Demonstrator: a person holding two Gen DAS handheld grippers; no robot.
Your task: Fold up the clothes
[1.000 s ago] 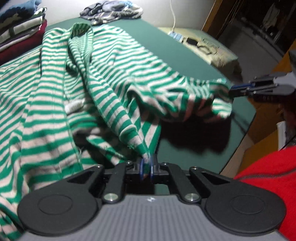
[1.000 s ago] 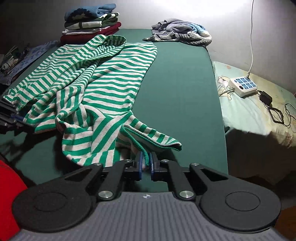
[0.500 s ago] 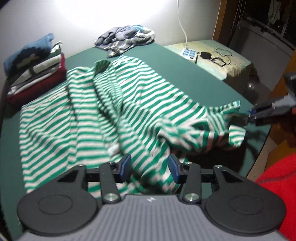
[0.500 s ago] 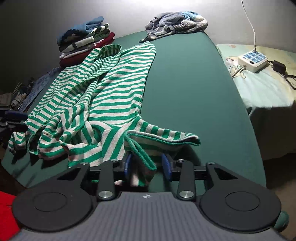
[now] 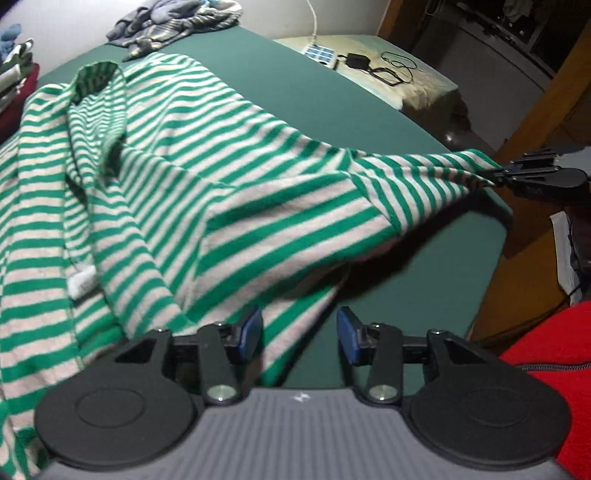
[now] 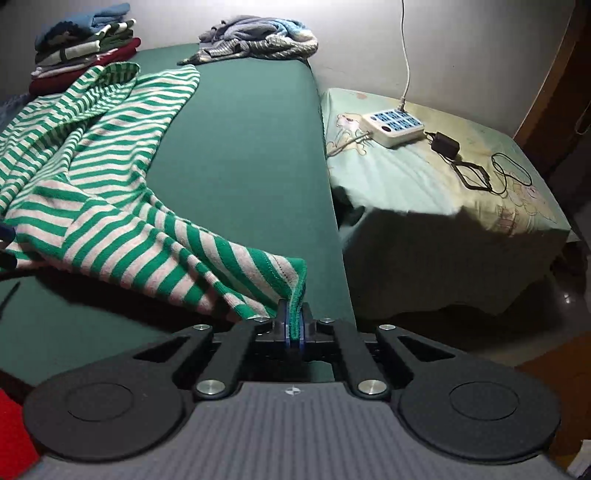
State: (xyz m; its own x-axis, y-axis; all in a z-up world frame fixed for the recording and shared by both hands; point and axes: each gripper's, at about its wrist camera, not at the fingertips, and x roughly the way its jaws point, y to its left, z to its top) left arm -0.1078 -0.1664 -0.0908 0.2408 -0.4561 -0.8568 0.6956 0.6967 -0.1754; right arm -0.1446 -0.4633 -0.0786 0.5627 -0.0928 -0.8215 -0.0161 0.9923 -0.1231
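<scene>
Green-and-white stripes fill most of the left wrist view: we see the striped garment spread loosely over the green desk, bunched into folds at the left, its collar toward the far side. Our left gripper stands released at the near edge, its jaws opening; the 2 blue pads are apart, with a strip of the garment's near edge lying under the gap and no pad pressing it. At the right, the right gripper pinches one corner of the garment and holds it taut above the desk. Far off lie a crumpled pile of clothes and, on a side table with a pale cloth, a power strip. A red sleeve shows at the near right.

From the right wrist view, we see the right gripper clenched on a green-edged corner of the garment, the fabric rising between its pads. The garment runs from there leftward and far across the desk. A folded stack sits at the far left corner, the crumpled pile at the far edge, the power strip to the right.
</scene>
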